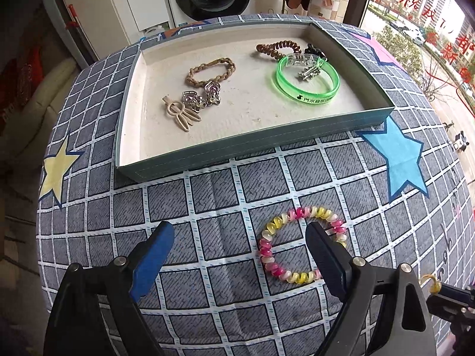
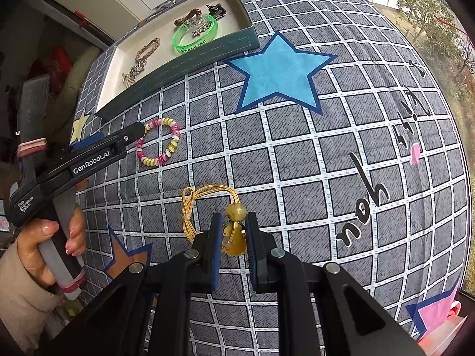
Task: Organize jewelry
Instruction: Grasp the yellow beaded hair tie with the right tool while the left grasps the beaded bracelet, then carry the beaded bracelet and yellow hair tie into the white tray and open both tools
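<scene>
A table covered in a grey checked cloth (image 1: 225, 184) printed with stars held one shallow tray (image 1: 267, 139) with a pale lining. Seven pieces lay in the tray. On its left part sat one tan braided bracelet (image 1: 211, 69), one silver charm cluster (image 1: 200, 96) touching it, and one cream hair clip (image 1: 182, 115) beside the cluster. On its right part sat one green band (image 1: 308, 81), one clear clip (image 1: 301, 59) and one small silver clip (image 1: 308, 72) resting over the band's far edge, one brown coil tie (image 1: 277, 48) behind them, and a dark clip (image 1: 314, 49) at the far right; its shape was hard to make out.

Two pieces lay outside the tray. One pink and yellow coil tie (image 1: 299, 243) rested flat on the cloth, just in front of the tray. The left gripper (image 1: 240, 243) pointed steeply down over it, jaws spread wide and grasping nothing. In the left wrist view its right finger stood in front of the ring's middle and its left finger well outside the ring. A hand (image 2: 44, 246) held that gripper's handle, with a pale sleeve (image 2: 17, 296) at the wrist.

The right gripper (image 2: 234, 237) also pointed steeply down, jaws clenched on one yellow bead tie (image 2: 234, 213). Its round bead showed just past the fingertips, and its thin cord loops trailed to the left above the cloth.
</scene>
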### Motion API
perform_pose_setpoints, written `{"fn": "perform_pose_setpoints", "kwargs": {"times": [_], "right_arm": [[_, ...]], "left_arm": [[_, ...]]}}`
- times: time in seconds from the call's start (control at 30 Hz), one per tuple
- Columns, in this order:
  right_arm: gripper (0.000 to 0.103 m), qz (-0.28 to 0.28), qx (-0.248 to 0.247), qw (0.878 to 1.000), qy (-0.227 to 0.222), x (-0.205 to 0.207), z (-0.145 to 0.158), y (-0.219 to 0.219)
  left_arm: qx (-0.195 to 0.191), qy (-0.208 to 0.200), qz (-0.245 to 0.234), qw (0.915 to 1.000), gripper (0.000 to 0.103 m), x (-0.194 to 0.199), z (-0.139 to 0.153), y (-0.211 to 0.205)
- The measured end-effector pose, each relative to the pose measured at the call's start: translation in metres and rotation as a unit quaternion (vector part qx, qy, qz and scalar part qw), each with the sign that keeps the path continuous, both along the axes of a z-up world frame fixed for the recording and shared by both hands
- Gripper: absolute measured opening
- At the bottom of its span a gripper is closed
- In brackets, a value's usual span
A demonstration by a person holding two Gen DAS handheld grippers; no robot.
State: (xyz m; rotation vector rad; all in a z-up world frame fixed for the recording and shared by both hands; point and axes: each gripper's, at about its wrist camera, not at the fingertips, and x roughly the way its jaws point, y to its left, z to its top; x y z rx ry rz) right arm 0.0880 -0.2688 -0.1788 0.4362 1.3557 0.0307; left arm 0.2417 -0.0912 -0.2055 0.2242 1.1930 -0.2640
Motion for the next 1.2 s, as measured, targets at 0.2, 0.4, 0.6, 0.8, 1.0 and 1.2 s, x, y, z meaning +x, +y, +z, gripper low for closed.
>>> {"fn": "perform_pose_setpoints", "kwargs": {"times": [0.2,0.4,0.6,0.8,1.0,1.2], "right_arm": [[0.017,-0.012,0.006,1.000,0.000,-0.004,0.000,-0.009],[0.017,-0.016,0.007,1.000,-0.005,-0.001,0.003,-0.012],[0.017,-0.013,0.004,1.000,-0.024,0.012,0.015,-0.016],[0.017,-0.007,0.000,0.999,-0.047,0.034,0.030,-0.021],[0.017,0.004,0.000,0.997,-0.075,0.070,0.047,-0.023],[0.017,0.024,-0.002,0.995,-0.102,0.116,0.062,-0.022]], "left_arm": [[-0.002,0.026,-0.050,0.9984,0.071,0.001,-0.013,-0.012],[-0.023,0.030,-0.084,0.9957,0.021,-0.005,-0.009,-0.021],[-0.094,0.035,-0.032,0.9944,0.021,-0.004,0.011,-0.001],[-0.128,0.007,-0.007,0.9918,0.021,0.001,0.047,0.012],[-0.141,-0.028,0.016,0.9895,0.021,0.021,0.077,0.023],[-0.127,-0.044,0.042,0.9901,0.021,0.044,0.083,0.030]]}}
